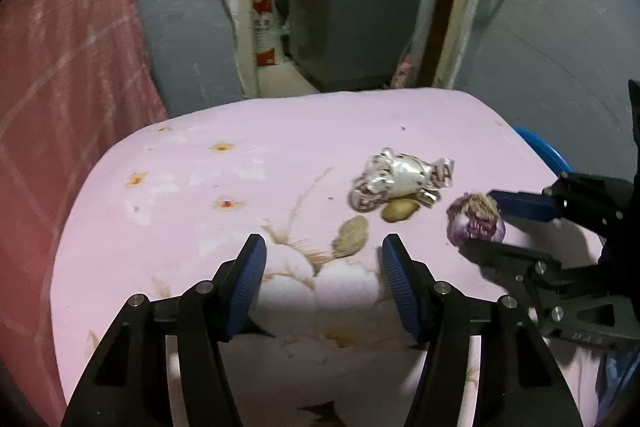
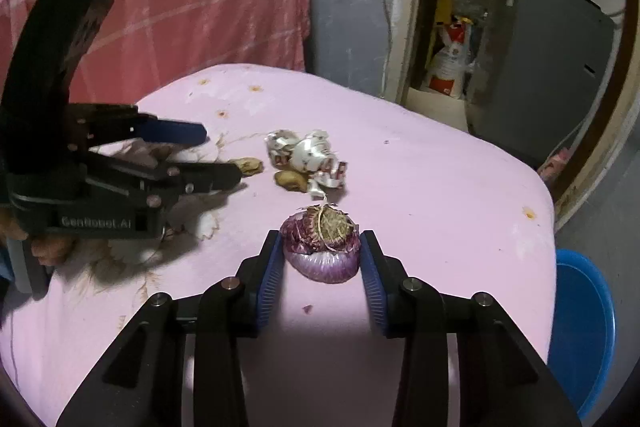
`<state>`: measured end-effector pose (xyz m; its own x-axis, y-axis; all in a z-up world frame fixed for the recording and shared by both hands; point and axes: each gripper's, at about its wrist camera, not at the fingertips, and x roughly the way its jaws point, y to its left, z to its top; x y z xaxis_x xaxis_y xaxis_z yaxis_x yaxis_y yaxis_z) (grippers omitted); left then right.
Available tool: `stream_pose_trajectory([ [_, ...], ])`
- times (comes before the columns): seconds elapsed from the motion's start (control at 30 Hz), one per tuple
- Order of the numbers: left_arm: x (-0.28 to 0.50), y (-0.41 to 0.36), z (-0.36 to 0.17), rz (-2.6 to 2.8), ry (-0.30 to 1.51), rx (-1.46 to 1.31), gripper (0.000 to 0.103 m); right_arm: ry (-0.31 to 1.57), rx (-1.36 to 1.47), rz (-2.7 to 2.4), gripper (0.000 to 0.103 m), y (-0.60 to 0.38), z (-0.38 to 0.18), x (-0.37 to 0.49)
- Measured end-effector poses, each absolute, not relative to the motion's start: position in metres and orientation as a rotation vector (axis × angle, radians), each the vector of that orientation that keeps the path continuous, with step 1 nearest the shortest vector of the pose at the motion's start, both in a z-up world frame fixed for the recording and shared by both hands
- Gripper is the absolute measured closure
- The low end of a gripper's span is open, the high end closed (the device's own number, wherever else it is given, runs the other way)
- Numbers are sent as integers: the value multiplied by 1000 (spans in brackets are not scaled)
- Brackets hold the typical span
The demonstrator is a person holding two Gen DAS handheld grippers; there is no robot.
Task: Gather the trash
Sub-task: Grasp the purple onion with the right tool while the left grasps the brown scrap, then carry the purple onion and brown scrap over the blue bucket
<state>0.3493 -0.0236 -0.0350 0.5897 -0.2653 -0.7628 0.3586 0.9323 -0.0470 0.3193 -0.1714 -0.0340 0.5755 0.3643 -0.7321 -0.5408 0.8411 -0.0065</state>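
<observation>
My right gripper (image 2: 322, 259) clamps a purple onion end (image 2: 320, 247) between its blue pads, just above the pink tablecloth (image 2: 440, 195). My left gripper (image 1: 322, 267) hovers with fingers apart near a brown peel (image 1: 352, 237). A crumpled wrapper (image 1: 400, 179) touches a small potato (image 1: 400, 209). A blue bin (image 2: 580, 327) stands beside the table.

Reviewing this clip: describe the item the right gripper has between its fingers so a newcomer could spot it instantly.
On the pink flowered tablecloth, near the edge beside the blue plastic tub, the right gripper is shut on a purple onion piece. Unlike the crumpled silver wrapper and small tan scraps behind it, it is round, purple and topped with dry roots.
</observation>
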Motion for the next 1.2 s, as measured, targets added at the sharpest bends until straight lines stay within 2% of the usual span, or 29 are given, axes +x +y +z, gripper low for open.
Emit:
stream_pose_trajectory([
  [0.1,353,-30,-38,-381,889,129,55,786,-219,527,67,-176,-32,320],
  [0.23,353,-33,-40,-379,903,130,58,772,-187,531,67,-182,-30,319],
  [0.37,353,-35,-40,-371,904,125,74,756,-152,558,67,-186,-28,319],
  [0.5,351,-38,-40,-365,905,134,79,737,-133,568,67,-188,-26,317],
  [0.6,349,-42,-40,-363,910,131,87,727,-123,566,67,-191,-25,316],
  [0.9,335,-44,-32,-285,870,75,89,671,-104,547,67,-208,-18,302],
  [1.2,304,-56,6,-272,658,-101,89,516,-65,503,67,-238,15,280],
])
